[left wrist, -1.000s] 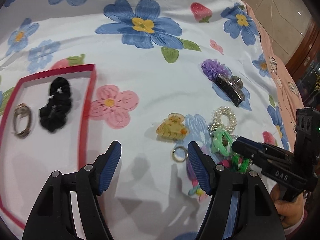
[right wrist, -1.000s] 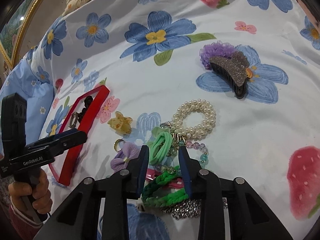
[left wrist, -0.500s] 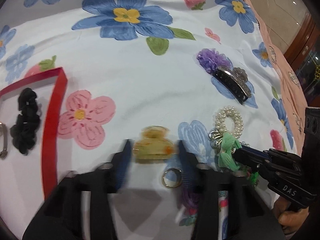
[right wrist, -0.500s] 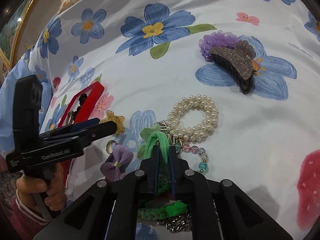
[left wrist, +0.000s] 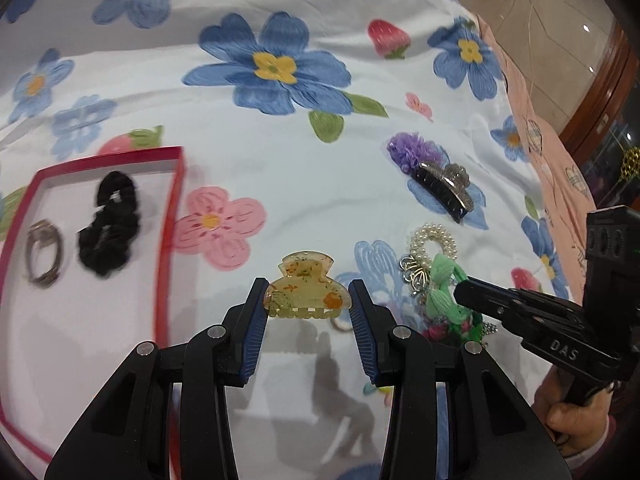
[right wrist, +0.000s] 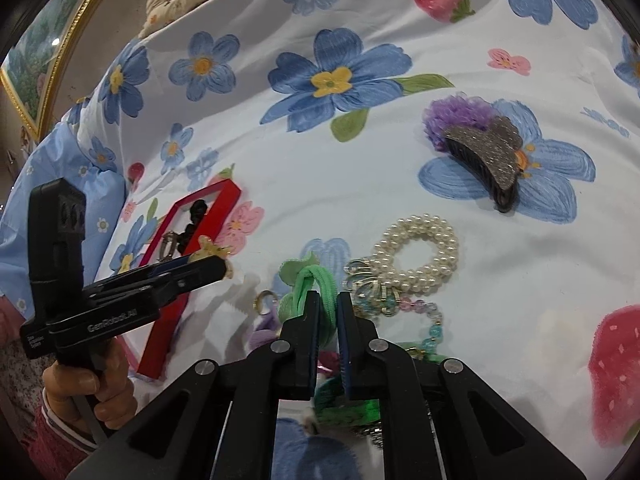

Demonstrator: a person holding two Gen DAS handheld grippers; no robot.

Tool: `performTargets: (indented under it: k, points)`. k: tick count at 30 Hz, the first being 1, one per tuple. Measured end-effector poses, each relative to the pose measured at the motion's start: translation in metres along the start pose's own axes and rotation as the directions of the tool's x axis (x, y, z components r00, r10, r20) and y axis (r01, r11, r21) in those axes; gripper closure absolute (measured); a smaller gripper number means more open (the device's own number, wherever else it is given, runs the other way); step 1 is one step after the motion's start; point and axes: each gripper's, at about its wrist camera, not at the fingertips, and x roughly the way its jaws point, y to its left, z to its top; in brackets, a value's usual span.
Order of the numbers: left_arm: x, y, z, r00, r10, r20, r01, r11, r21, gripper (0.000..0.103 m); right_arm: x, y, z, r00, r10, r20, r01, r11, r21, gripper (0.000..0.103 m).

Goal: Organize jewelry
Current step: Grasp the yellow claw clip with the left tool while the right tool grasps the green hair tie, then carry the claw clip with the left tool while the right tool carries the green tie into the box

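Bracketing the amber claw clip (left wrist: 307, 290) in the left wrist view: left gripper (left wrist: 308, 306) has one blue pad on each side of it. Both pads look to touch the clip's sides, so reading it as grasped, though how firmly I cannot tell. Clip sits on the floral sheet (left wrist: 280, 168), near centre. Left of it is the red tray (left wrist: 170, 216), holding a black scrunchie (left wrist: 110, 226) and a metal ring piece (left wrist: 44, 254), side by side. A small gold ring (left wrist: 340, 324) lies just behind the right pad. Far right: a glitter claw clip (left wrist: 444, 184) lying over a purple scrunchie (left wrist: 412, 152). Near right: a pearl bracelet (left wrist: 434, 240) touching the tangled pile, where the right gripper (left wrist: 460, 282) has its tips on the green hair tie (left wrist: 442, 290).

Right wrist view: right gripper (right wrist: 328, 308) is clenched on the green hair tie (right wrist: 316, 284), a loop of it showing just beyond the narrowed pads. Pearl bracelet (right wrist: 420, 252) is just right of it, with a pastel bead strand (right wrist: 430, 326) trailing near. Glitter claw clip (right wrist: 486, 156) is far right. At left, the left gripper (right wrist: 218, 262) tips meet the amber claw clip (right wrist: 212, 248), beside the red tray (right wrist: 168, 312). Gold ring (right wrist: 266, 304) lies between the two grippers.
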Motion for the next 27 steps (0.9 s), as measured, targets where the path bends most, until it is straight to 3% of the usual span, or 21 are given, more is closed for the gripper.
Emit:
performTargets:
  k: [27]
  points:
    - [-0.092, 0.074, -0.042, 0.988, 0.106, 0.114, -0.089, 0.985, -0.145, 0.064, 0.017, 0.099, 0.001, 0.995, 0.097, -0.036, -0.101, 0.984, -0.145, 0.095]
